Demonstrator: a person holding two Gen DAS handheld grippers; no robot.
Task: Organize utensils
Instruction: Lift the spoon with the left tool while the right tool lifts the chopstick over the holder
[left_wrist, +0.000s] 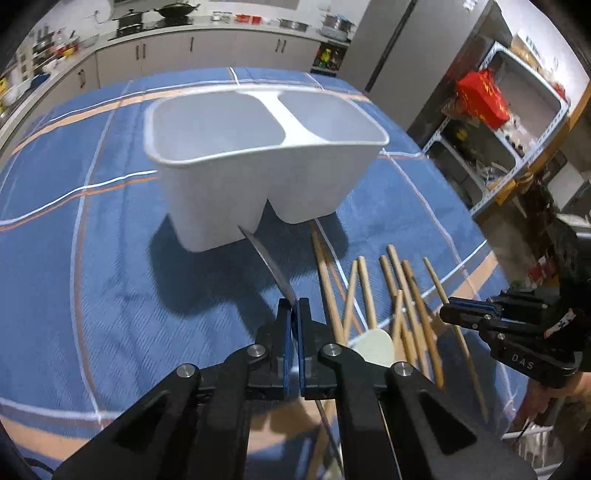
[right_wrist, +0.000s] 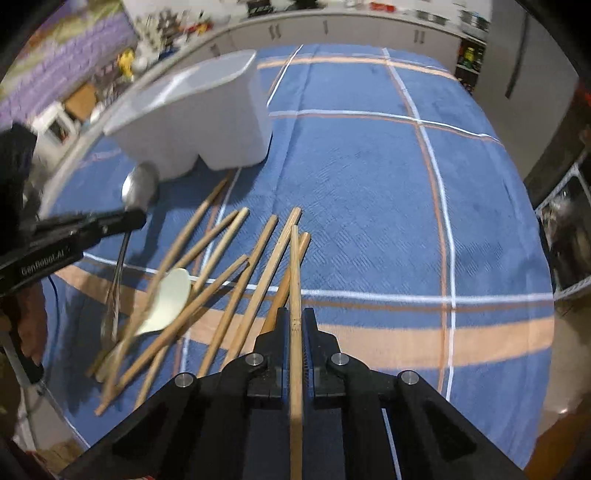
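Currently we list: one white plastic two-compartment utensil holder (left_wrist: 258, 166), upright on the desk under a blue plaid cloth (left_wrist: 92, 258), both compartments showing nothing inside. One metal spoon (right_wrist: 138, 188), pinched by its handle between the fingers of our left gripper (left_wrist: 294, 308), its bowl raised just in front of the holder's near wall. One wooden chopstick (right_wrist: 294, 295), clamped between the fingers of our right gripper (right_wrist: 294, 321), running straight forward over the cloth with its tip among the others. One loose heap of wooden chopsticks (right_wrist: 221, 280), lying crossed on the cloth near the holder, between the two grippers. One cream plastic spoon (right_wrist: 168, 299), lying among the heap with chopsticks across it. Kitchen cabinets (left_wrist: 166, 55) line the far wall.
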